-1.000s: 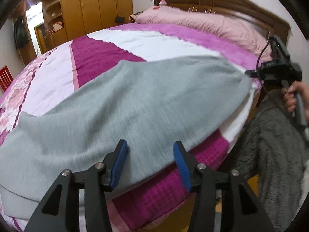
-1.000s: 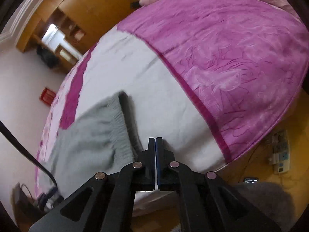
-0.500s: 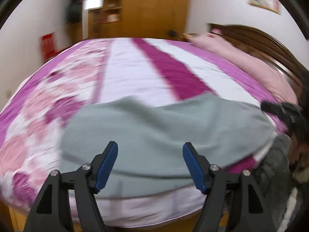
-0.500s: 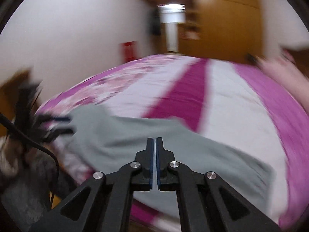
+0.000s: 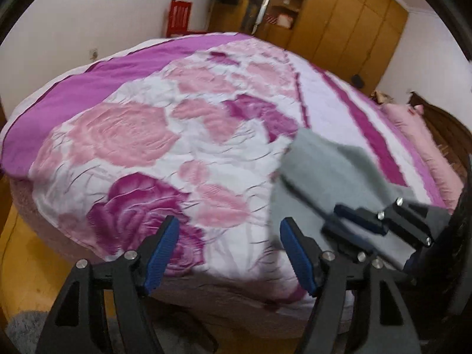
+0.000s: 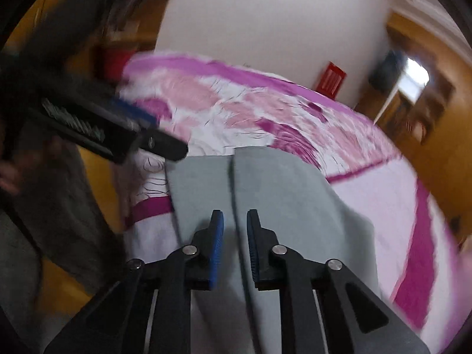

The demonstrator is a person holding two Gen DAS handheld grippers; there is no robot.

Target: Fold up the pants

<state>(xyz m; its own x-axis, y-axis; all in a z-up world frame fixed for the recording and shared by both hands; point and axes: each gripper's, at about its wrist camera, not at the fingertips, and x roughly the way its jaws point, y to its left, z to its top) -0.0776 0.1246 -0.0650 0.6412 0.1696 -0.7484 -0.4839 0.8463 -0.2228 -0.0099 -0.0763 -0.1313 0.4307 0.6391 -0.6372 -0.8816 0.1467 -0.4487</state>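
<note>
- We see the grey pants (image 6: 265, 194) lying flat on the bed (image 5: 141, 135), near the edge closest to us, on the rose-patterned pink and magenta bedspread.
- In the right wrist view the two pant legs run away from the camera side by side, with a dark seam line between them; the far ends look square-cut.
- Right hand-held gripper (image 6: 235, 221): jaws slightly parted, having just been opening. They hover over the seam between the legs; nothing is pinched between the blue pads (image 6: 216, 236).
- Left hand-held gripper (image 5: 228, 230): jaws spread wide and released, having just been opening, with only bedspread showing between them. The pants lie to its right, apart from its pads.
- In the left wrist view the right hand-held gripper appears low over the grey cloth at the right edge.
- Background: wooden wardrobe (image 5: 348, 20), red item against the white wall (image 5: 179, 17), pink pillow (image 5: 413, 124) by the headboard.
- Both views are motion-blurred; finer cloth detail is unreadable.
</note>
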